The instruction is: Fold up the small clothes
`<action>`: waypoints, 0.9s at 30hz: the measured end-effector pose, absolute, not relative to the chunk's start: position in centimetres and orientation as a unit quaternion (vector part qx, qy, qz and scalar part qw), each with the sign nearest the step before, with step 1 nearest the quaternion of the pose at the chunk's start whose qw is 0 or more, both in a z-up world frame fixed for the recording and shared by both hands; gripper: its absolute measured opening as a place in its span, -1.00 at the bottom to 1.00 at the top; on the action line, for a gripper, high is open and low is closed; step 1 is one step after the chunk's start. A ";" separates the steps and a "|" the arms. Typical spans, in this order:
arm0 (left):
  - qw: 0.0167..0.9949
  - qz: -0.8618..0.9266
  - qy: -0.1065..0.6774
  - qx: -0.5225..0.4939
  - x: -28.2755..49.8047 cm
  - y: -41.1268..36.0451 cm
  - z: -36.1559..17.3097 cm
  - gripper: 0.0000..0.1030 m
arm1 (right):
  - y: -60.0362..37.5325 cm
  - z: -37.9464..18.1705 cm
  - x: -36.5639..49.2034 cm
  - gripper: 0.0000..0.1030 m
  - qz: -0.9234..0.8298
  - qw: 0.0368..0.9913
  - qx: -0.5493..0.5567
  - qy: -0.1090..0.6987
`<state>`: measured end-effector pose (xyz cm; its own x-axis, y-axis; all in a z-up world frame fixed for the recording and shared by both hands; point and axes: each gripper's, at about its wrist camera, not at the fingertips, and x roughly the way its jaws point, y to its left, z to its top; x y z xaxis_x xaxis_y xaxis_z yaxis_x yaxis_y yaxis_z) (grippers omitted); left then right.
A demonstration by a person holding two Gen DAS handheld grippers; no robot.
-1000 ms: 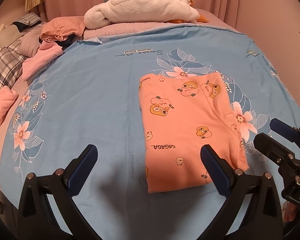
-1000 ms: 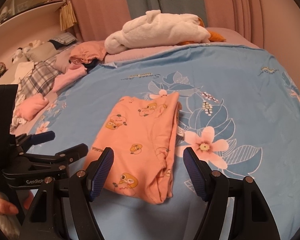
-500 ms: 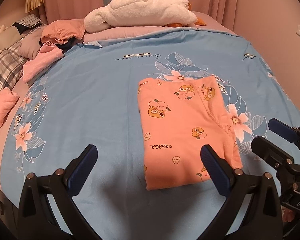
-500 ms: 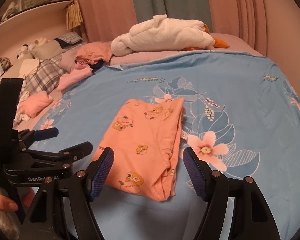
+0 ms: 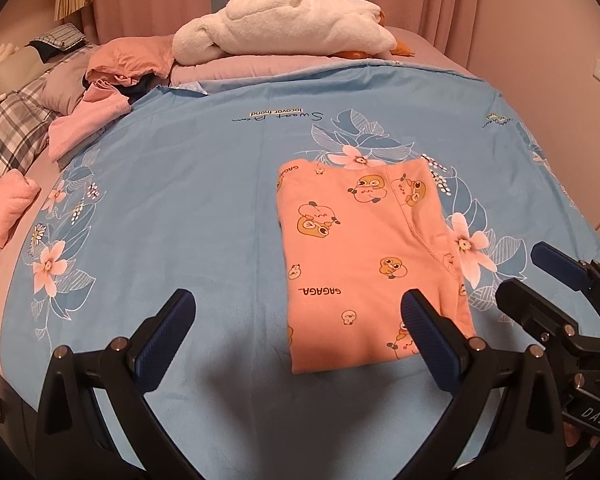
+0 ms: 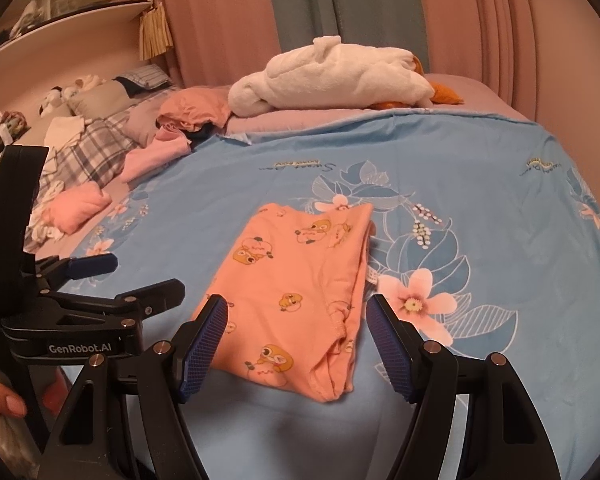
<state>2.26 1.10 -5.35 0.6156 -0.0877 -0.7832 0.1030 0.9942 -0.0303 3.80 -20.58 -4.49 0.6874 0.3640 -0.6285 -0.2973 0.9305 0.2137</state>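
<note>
Left wrist view: folded orange garment (image 5: 364,256) lies flat on blue bedspread (image 5: 188,216), w/ left gripper (image 5: 296,332) just short of garment's near edge, jaws spread, empty. Right gripper (image 6: 296,340) likewise spread, nr garment's near corner.

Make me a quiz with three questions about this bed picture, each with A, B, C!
1. Where does the orange garment lie?
A. on the blue blanket
B. on a shelf
C. in a basket

2. What colour is the fluffy plush toy at the far end?
A. green
B. white
C. black

3. How do the jaws of the left gripper and right gripper stand?
A. both shut on cloth
B. one shut
C. both open, holding nothing

Answers: A, it lies flat on the blanket; B, its fur is white; C, wide gaps show between the pads.
</note>
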 end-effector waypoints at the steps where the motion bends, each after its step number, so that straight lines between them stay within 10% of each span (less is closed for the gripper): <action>1: 0.898 -0.051 0.437 0.010 2.2 1.1 -5.3 1.00 | -20.6 -4.5 3.8 0.39 0.180 0.917 0.047 0.352; 27: 0.891 -0.040 0.453 0.006 2.7 1.6 -6.9 1.00 | -20.6 -6.0 4.6 0.39 0.178 0.905 0.059 0.383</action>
<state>2.71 1.62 -6.91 0.5868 -0.0658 -0.8071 0.0767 0.9967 -0.0255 4.56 -20.60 -6.04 0.6437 0.3671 -0.6715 -0.2763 0.9297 0.2435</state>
